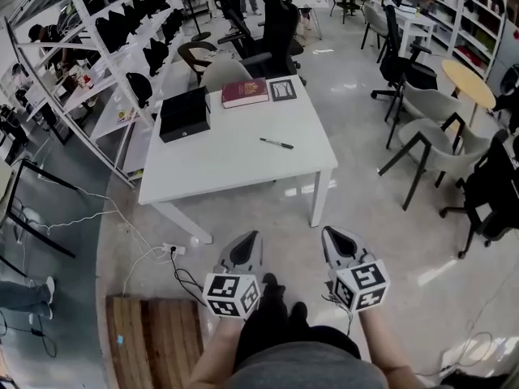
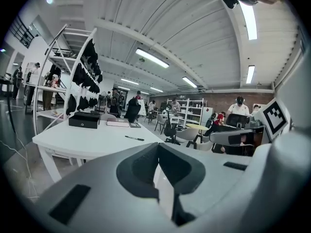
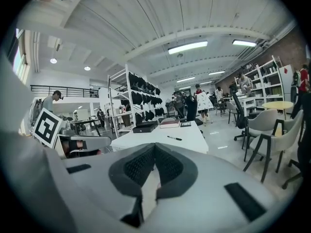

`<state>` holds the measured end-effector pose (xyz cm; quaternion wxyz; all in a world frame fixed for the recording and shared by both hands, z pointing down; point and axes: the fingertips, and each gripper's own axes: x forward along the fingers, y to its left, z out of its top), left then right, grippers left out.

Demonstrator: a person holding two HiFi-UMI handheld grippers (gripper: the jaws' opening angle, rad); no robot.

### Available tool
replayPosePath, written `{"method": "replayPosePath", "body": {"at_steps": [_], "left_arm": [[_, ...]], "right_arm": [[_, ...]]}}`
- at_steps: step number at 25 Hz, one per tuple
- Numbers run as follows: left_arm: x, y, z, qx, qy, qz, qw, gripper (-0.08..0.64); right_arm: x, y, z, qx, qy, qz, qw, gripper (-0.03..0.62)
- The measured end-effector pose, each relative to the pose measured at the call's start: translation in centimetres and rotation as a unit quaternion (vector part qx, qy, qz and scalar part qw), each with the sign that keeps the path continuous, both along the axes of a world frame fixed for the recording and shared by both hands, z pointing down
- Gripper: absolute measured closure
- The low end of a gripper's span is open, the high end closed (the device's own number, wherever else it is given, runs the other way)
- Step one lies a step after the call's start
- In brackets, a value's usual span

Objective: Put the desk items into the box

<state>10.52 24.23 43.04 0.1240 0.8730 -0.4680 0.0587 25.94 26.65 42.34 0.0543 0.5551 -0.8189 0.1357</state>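
A white table (image 1: 235, 156) stands ahead of me. On it lie a black box (image 1: 185, 113) at the far left, a dark red book (image 1: 245, 92), a small grey framed item (image 1: 282, 89) and a black pen (image 1: 276, 143). My left gripper (image 1: 247, 240) and right gripper (image 1: 335, 237) hover side by side in front of the table's near edge, well short of everything on it. Both are shut and empty. In the left gripper view the left gripper (image 2: 158, 143) points at the box (image 2: 83, 120) and pen (image 2: 134, 138). The right gripper (image 3: 155, 143) faces the pen (image 3: 174, 138) and book (image 3: 169, 124).
A white shelving rack (image 1: 97, 47) with black items flanks the table's left. A black office chair (image 1: 276, 31) stands behind it. Grey chairs (image 1: 430, 140) and a round yellow table (image 1: 468, 79) sit to the right. A power strip with cables (image 1: 172, 250) and a wooden pallet (image 1: 154, 339) lie on the floor.
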Motion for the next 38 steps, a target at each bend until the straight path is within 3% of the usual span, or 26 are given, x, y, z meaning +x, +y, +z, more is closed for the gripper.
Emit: {"method": "replayPosePath", "body": {"at_steps": [11,22,27,30,38], "left_arm": [[0.1,-4.8,0.5,-0.008,-0.005,0.005,0.9999,0.554],[-0.2,-13.7,1.8,-0.027,-0.007,0.022,0.9994,0.554],[-1.1,-18.0,2.5,-0.040,-0.007,0.026,0.9988,0.554],[-1.9,-20.6,2.7,-0.045,-0.004,0.026,0.9986,0.554],[-4.2,-26.4,2.6,-0.048,0.009,0.029,0.9984,0.554]], "right_arm": [[0.3,-4.5,0.2,0.000,-0.001,0.012,1.000,0.588],[-0.5,-13.2,1.1,-0.021,0.008,0.011,1.000,0.538],[-1.5,-17.5,0.9,-0.057,0.018,0.010,0.998,0.515],[-2.0,-20.2,1.8,-0.041,0.017,0.007,0.999,0.503],[-4.1,-26.1,2.0,-0.055,0.049,0.000,0.997,0.482]]}}
